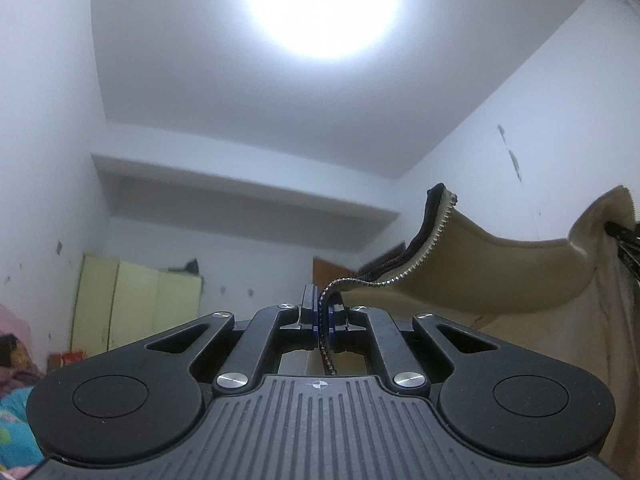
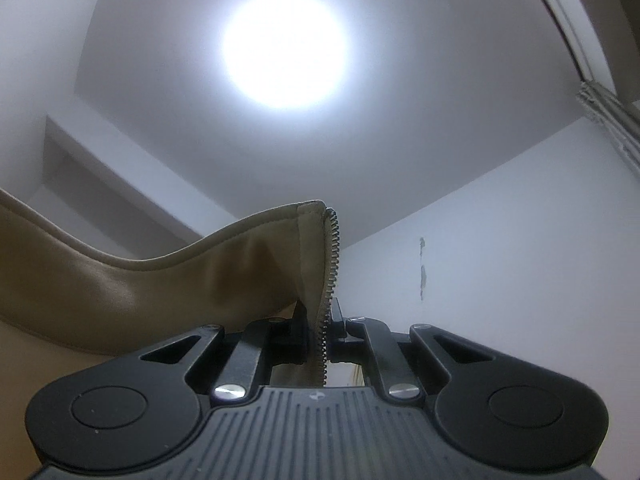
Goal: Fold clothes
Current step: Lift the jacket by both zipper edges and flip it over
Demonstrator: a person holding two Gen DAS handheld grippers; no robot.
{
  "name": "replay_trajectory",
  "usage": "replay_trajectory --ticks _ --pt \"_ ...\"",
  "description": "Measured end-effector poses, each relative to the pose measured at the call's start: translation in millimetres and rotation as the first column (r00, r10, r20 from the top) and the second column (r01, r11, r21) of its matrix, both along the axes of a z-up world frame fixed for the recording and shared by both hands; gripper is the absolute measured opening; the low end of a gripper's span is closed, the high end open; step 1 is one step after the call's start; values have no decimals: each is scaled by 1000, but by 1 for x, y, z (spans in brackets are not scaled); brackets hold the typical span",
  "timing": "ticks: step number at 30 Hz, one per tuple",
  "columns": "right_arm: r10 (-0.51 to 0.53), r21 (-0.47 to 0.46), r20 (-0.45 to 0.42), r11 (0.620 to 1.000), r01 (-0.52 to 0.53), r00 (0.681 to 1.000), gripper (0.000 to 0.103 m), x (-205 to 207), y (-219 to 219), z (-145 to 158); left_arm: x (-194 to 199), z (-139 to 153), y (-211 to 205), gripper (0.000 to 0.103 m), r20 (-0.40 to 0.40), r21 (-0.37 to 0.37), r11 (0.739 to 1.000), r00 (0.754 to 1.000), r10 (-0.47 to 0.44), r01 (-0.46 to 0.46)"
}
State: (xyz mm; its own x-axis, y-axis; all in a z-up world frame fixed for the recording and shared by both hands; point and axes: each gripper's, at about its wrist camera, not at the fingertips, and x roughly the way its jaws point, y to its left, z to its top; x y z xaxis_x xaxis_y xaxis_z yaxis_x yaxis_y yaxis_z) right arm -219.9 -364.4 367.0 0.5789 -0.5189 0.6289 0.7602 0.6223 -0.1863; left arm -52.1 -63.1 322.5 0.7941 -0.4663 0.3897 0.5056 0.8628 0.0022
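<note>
A tan zip-up garment [image 1: 480,276] hangs in the air between both grippers, which point up toward the ceiling. My left gripper [image 1: 323,312] is shut on one zipper edge [image 1: 424,252], where black lining shows beside the metal teeth. In the right wrist view the same tan garment [image 2: 160,280] sweeps off to the left, and my right gripper [image 2: 320,320] is shut on its other zipper edge [image 2: 332,264]. The right gripper's black fingers [image 1: 624,236] also show at the far right of the left wrist view, pinching the cloth. The garment's lower part is hidden below both frames.
A bright round ceiling lamp [image 1: 320,4] glares overhead. Pale green cabinets [image 1: 136,304] stand against the far wall, with a brown door [image 1: 332,276] to their right. Colourful bedding [image 1: 16,412] lies at lower left. White walls close in on the right.
</note>
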Motion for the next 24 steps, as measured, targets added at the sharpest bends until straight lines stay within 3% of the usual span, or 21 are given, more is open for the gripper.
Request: replay_trajectory --ticks 4,7,11,16,20,22,24 --pt "-10 12 -91 1000 11 996 8 47 -25 -24 50 -27 -24 4 -115 20 999 993 -24 26" --pt "-15 25 -186 999 20 982 8 97 -49 -57 101 -62 -50 4 -225 45 998 974 -23 34" --pt "5 93 -357 995 30 934 8 195 -92 -121 181 -125 -81 4 -414 103 994 910 6 41" --pt "35 147 -582 987 63 812 8 349 -125 -226 303 -222 -110 4 -611 206 979 780 133 -6" --pt "124 227 -720 972 64 683 8 465 -118 -324 378 -303 -118 4 -649 337 938 702 292 -78" --pt "148 249 -772 965 79 618 8 526 -117 -372 407 -336 -125 4 -669 402 913 657 346 -72" --pt "163 265 -818 958 110 551 8 559 -117 -418 417 -357 -131 5 -701 443 896 607 375 -42"
